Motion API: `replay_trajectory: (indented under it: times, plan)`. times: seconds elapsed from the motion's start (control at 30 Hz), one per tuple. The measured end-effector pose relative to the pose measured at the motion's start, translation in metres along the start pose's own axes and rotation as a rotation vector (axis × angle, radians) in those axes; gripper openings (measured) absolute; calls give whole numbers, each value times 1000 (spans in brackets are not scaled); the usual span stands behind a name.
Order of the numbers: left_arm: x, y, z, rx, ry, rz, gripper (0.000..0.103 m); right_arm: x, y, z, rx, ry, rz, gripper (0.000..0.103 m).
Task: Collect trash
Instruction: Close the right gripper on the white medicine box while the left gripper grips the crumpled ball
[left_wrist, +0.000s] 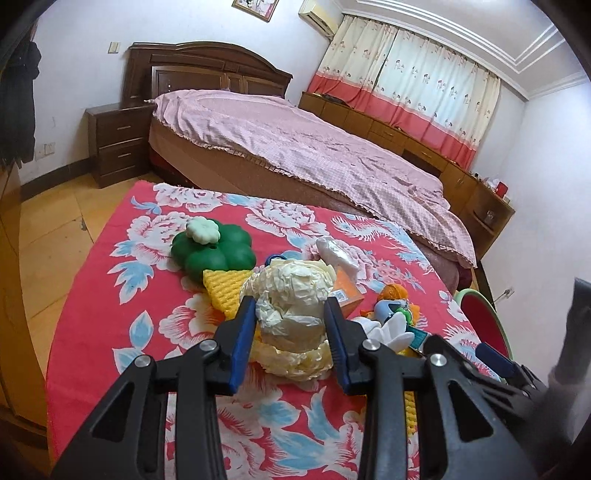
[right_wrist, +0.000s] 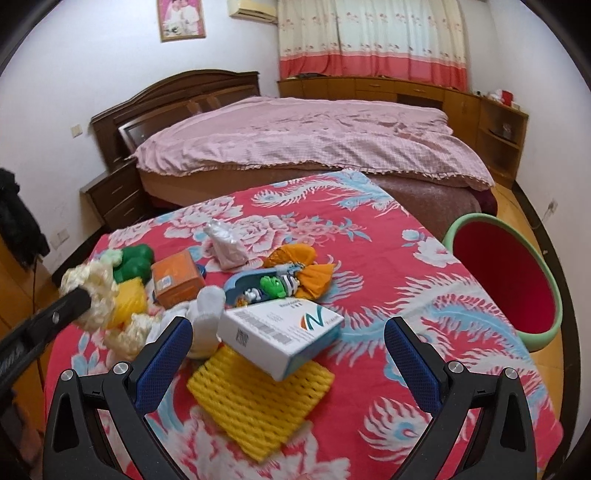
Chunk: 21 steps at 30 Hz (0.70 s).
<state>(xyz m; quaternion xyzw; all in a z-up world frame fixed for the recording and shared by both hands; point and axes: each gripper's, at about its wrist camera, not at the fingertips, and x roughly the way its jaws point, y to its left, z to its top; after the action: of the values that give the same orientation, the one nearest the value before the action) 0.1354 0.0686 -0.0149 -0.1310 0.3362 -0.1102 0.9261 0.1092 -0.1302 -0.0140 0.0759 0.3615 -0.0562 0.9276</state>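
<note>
My left gripper (left_wrist: 291, 310) is shut on a crumpled cream paper wad (left_wrist: 291, 295) held just above the red floral tablecloth (left_wrist: 122, 317); it also shows in the right wrist view (right_wrist: 92, 295) at far left. My right gripper (right_wrist: 288, 336) is open and empty, its fingers either side of a white carton (right_wrist: 280, 332) that rests on a yellow foam net (right_wrist: 258, 398). An orange box (right_wrist: 177, 278), a crumpled clear plastic bag (right_wrist: 225, 245) and another yellow foam net (left_wrist: 225, 291) lie on the cloth.
A red bin with a green rim (right_wrist: 506, 273) stands on the floor right of the table. A green toy (left_wrist: 214, 251), a blue-and-orange doll (right_wrist: 288, 277) and white socks (right_wrist: 207, 310) lie on the cloth. A bed (right_wrist: 314, 144) stands behind the table.
</note>
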Motion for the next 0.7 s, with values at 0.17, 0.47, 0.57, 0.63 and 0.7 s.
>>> replay_trajectory:
  times: [0.17,0.47,0.57,0.63,0.7]
  plan:
    - [4,1,-2,-5,11,-13,38,8,1,1,20,5,-39,103]
    - [3,-2,-5,-8,19,-17,38,12,-15,-5,57,59,-27,57]
    - [-1,-6,-8,-1,19,-18,38,7,-23,-7,71,55,-22,57]
    - [-3,-10,-9,1,22,-23,38,2,-29,-9,76,46,-25,57]
    - [-7,-13,-10,2,24,-30,38,-4,-36,-10,87,42,-17,57]
